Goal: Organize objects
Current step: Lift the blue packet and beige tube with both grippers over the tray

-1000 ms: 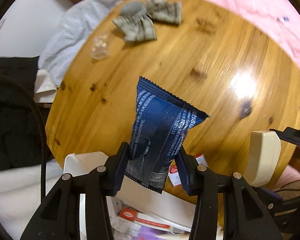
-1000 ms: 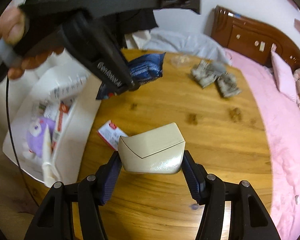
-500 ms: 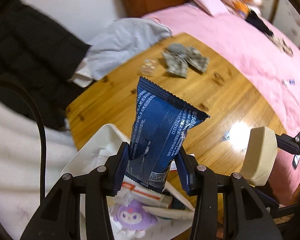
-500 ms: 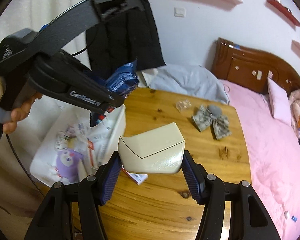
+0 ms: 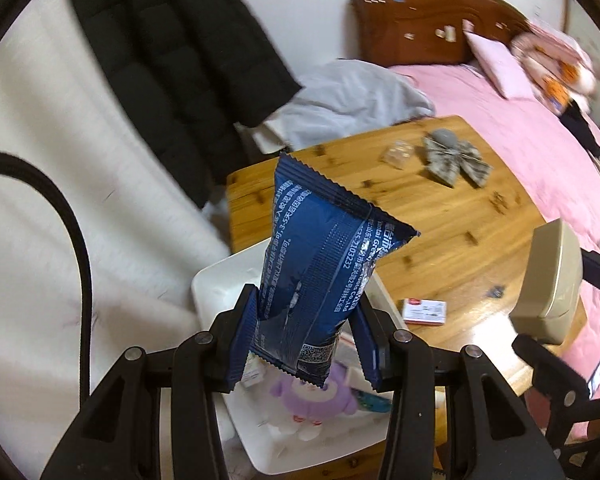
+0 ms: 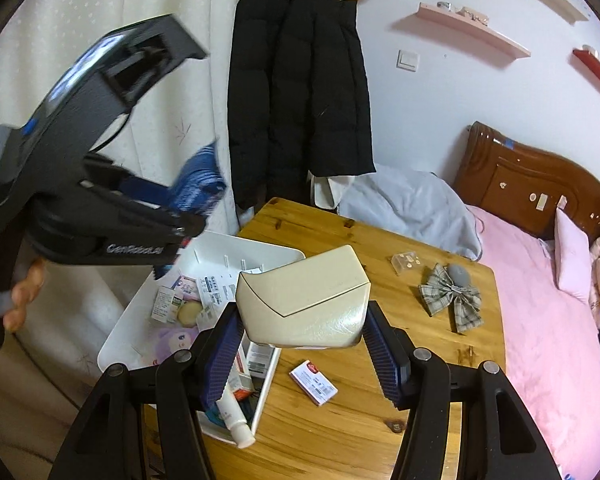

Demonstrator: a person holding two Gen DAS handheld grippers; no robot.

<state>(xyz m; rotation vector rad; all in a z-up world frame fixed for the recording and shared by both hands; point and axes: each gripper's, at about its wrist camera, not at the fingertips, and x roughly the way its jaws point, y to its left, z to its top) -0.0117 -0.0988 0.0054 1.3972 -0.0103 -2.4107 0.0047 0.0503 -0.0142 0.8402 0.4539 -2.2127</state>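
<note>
Above the white tray (image 6: 148, 312) at lower left, the left gripper (image 5: 306, 340) clenches a blue snack packet (image 5: 320, 264); the right gripper (image 6: 302, 350) grasps a cream case (image 6: 304, 300). Each is best lowered into free tray space before release.

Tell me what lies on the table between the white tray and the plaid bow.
In the right wrist view, only a small red-and-white box lies between the white tray and the plaid bow; otherwise bare wood.

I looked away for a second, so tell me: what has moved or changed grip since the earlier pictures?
Both grippers have lifted away from the wooden table, and the view now takes in the coat and wall. The left gripper, carrying the blue packet, now hangs over the white bin. Unchanged: the right gripper still clamps the cream case; the bow and small red-and-white box lie where they were.
</note>
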